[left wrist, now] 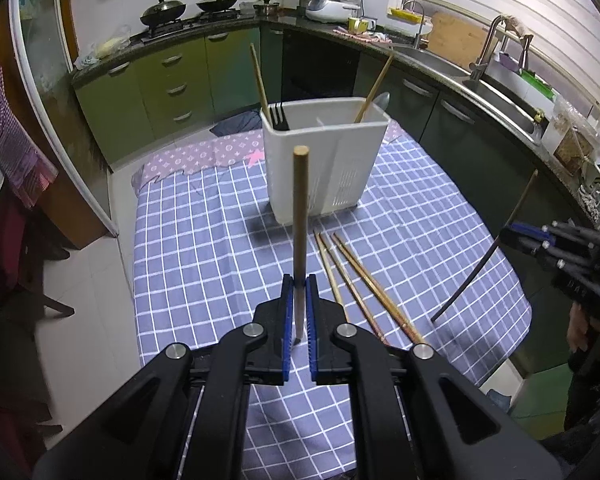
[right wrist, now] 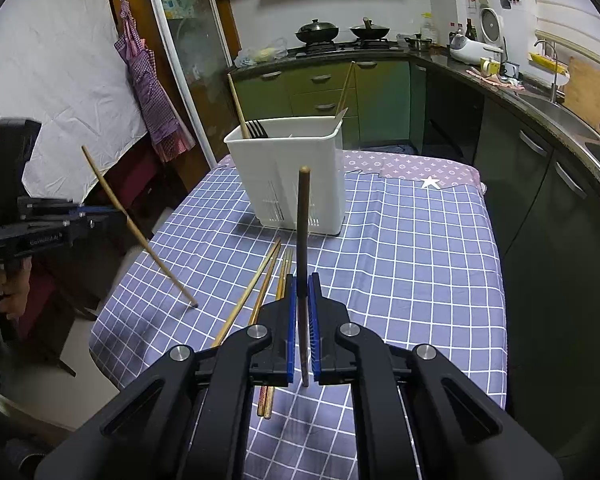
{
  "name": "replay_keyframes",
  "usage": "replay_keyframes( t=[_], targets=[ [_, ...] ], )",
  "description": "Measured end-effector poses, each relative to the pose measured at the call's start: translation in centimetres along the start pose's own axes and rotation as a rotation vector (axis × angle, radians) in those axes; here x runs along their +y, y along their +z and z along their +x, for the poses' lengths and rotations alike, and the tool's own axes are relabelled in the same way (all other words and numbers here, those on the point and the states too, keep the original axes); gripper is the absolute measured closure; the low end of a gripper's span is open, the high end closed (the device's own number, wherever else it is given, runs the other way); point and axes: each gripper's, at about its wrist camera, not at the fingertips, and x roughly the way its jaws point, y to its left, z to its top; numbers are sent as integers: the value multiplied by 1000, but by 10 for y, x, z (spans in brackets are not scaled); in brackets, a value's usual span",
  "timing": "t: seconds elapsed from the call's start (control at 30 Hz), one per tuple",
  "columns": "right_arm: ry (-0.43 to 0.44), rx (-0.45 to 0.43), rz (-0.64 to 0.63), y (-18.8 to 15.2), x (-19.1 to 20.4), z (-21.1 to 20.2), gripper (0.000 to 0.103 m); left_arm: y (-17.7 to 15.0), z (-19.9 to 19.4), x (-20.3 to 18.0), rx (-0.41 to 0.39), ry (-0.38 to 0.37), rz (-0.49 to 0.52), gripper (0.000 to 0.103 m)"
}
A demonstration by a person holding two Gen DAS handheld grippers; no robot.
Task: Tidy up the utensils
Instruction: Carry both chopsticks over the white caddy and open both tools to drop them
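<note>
My left gripper is shut on a pale wooden chopstick that stands upright over the blue checked tablecloth. My right gripper is shut on a darker brown chopstick, also upright. Behind both stands a white utensil holder with a black fork, a spoon and two chopsticks in it. Several loose chopsticks lie on the cloth between the grippers and the holder. Each view shows the other gripper at its edge, its stick slanting toward the table.
The table's near and side edges drop to a tiled floor. Green cabinets, a stove with two woks and a steel sink wrap around the back and right. A purple apron hangs at the left.
</note>
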Motion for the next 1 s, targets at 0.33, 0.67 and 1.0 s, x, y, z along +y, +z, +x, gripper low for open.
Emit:
replay_keyframes(
  t=[0.33,0.67,1.0],
  targets=[
    [10,7,5,-3,-3,2,96,66,-38,-1,-88,-38,-15,97],
    [36,2,12,-3,-9,4,96,154,-58,-13,-257,6,-16,97],
    [57,2,26,-1,-16,-2,96,174,19,-6,-185,80,-34,97]
  ],
)
